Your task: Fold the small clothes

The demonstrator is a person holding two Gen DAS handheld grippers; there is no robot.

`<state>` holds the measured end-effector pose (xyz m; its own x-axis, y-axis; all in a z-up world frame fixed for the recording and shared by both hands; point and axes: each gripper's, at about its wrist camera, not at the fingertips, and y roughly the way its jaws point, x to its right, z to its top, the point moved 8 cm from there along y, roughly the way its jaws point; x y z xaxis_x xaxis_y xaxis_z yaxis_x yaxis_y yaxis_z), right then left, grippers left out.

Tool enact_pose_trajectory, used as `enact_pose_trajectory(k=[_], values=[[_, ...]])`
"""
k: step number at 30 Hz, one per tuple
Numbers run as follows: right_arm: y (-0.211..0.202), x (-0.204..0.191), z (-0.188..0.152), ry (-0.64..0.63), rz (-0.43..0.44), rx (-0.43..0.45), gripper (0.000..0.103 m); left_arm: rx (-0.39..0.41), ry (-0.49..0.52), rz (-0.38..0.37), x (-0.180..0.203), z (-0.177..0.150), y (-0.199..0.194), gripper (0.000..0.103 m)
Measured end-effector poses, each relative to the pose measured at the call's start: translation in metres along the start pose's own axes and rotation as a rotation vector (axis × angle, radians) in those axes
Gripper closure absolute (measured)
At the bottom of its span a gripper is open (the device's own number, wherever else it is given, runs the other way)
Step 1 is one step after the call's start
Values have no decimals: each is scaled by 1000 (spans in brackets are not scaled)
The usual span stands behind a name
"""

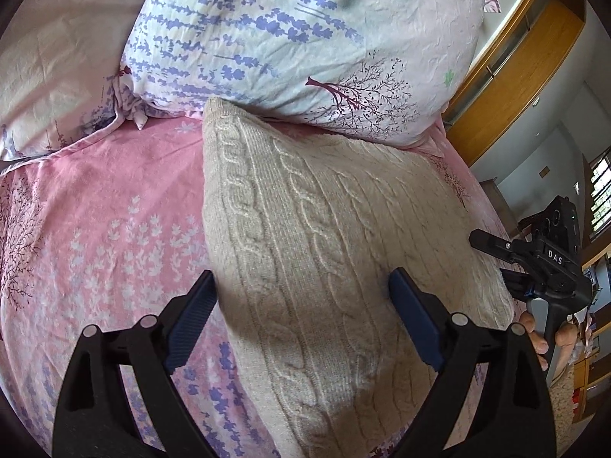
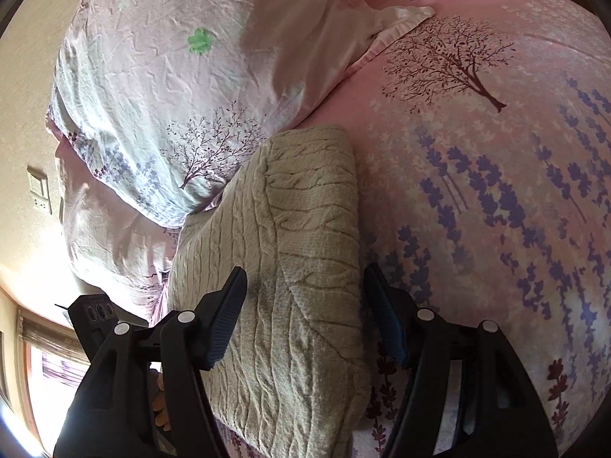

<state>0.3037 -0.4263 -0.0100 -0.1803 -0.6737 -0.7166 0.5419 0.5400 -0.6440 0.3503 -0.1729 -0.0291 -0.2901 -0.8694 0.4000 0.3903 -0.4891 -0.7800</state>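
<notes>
Folded cable-knit sweater (image 1: pixel 336 252) lying flat on pink bed (image 1: pixel 114 229), far end touching pillow (image 1: pixel 305 38). Left gripper (image 1: pixel 301 320) and right gripper (image 2: pixel 301 316) hovering, fingers spread, pinching nothing; probably released for the next fold.

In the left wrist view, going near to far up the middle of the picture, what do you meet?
Left gripper, open over the fabric → folded cream cable-knit sweater on the pink bedsheet → floral pillow at the far end.
</notes>
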Motion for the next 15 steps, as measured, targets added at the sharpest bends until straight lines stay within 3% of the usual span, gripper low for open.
enact_pose_trajectory(k=[7, 9, 13, 15], values=[[15, -8, -11, -10, 61, -54, 58, -37, -137, -161, -8, -1, 13, 18], [16, -9, -13, 1, 98, -57, 70, -26, -165, -185, -10, -2, 12, 29], [10, -19, -16, -41, 86, -19, 74, 23, -188, -230, -15, -2, -1, 57], [8, -32, -16, -73, 82, 7, 75, 35, -191, -255, -15, -1, -9, 63]])
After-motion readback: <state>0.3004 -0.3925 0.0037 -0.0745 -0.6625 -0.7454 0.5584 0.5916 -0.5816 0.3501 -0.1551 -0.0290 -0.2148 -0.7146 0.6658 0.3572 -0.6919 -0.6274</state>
